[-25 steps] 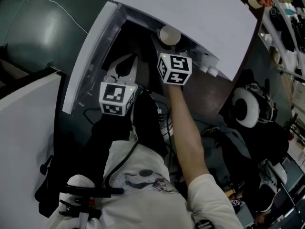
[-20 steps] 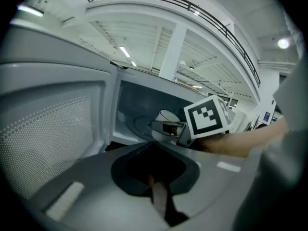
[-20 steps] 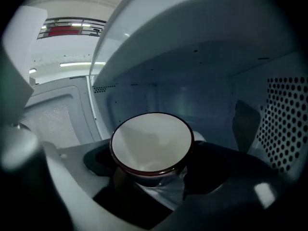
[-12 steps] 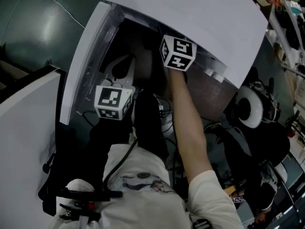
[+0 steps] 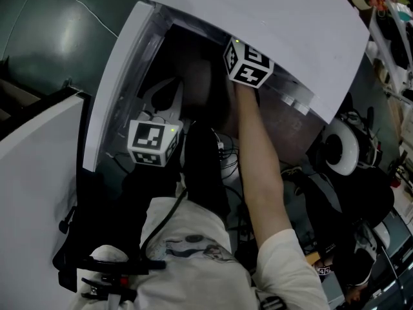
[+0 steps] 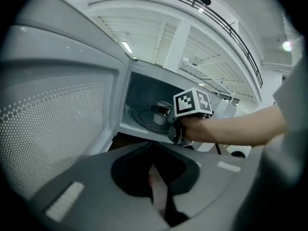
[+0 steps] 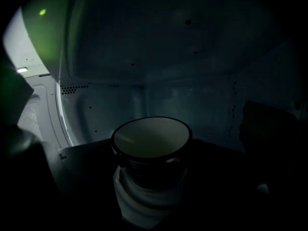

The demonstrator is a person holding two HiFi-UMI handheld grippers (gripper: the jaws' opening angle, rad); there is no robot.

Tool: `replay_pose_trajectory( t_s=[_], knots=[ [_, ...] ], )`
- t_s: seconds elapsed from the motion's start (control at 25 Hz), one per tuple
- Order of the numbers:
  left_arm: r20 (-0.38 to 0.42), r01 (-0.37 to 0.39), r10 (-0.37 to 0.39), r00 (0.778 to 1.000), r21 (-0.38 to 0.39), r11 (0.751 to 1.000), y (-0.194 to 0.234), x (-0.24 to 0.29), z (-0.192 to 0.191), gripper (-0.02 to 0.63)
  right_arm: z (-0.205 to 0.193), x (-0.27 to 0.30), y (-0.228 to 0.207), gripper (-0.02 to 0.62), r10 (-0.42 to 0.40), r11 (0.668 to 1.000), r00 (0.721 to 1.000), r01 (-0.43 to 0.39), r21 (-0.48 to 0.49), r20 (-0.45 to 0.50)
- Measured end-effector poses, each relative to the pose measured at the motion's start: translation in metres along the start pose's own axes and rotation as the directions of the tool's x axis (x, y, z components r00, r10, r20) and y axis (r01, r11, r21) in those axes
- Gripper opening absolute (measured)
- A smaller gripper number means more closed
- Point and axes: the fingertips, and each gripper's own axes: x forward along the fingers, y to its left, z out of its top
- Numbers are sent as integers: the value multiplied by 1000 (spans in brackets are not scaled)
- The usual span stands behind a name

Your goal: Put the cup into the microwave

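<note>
The white microwave (image 5: pixel 258 18) stands with its door (image 5: pixel 116 70) swung open to the left. In the head view my right gripper (image 5: pixel 247 63) reaches into the cavity, and the cup is hidden under the microwave's top. In the right gripper view the cup (image 7: pixel 151 138), pale inside with a dark rim, sits between the jaws of my right gripper (image 7: pixel 151 182) in the dim cavity. The left gripper view shows the cup (image 6: pixel 161 112) held just above the turntable (image 6: pixel 142 119). My left gripper (image 5: pixel 166 97) hangs in front of the door opening, jaws together, holding nothing.
The door's dotted window (image 6: pixel 53 124) fills the left of the left gripper view. The cavity's back wall (image 7: pixel 183 100) is close behind the cup. A person's forearm (image 5: pixel 261 166) runs to the right gripper. Cables (image 5: pixel 222 154) and white headphones (image 5: pixel 341 146) lie below and to the right.
My right gripper has moved forward and into the microwave with the cup. The cup, seen from the head a second ago, is now hidden under the microwave's top. The left gripper barely moved.
</note>
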Motion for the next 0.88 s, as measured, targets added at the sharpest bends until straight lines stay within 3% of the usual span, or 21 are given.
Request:
replay_pose_trajectory(
  t_s=[0.48, 0.88],
  knots=[
    [14, 2, -2, 1000, 5, 1000, -3, -13, -2, -2, -4, -14, 5, 410, 27, 999, 1000, -28, -40, -7],
    [49, 49, -50, 998, 25, 999, -23, -36, -4, -2, -49, -113, 29, 407, -10, 1000, 998, 10, 4, -68]
  ],
)
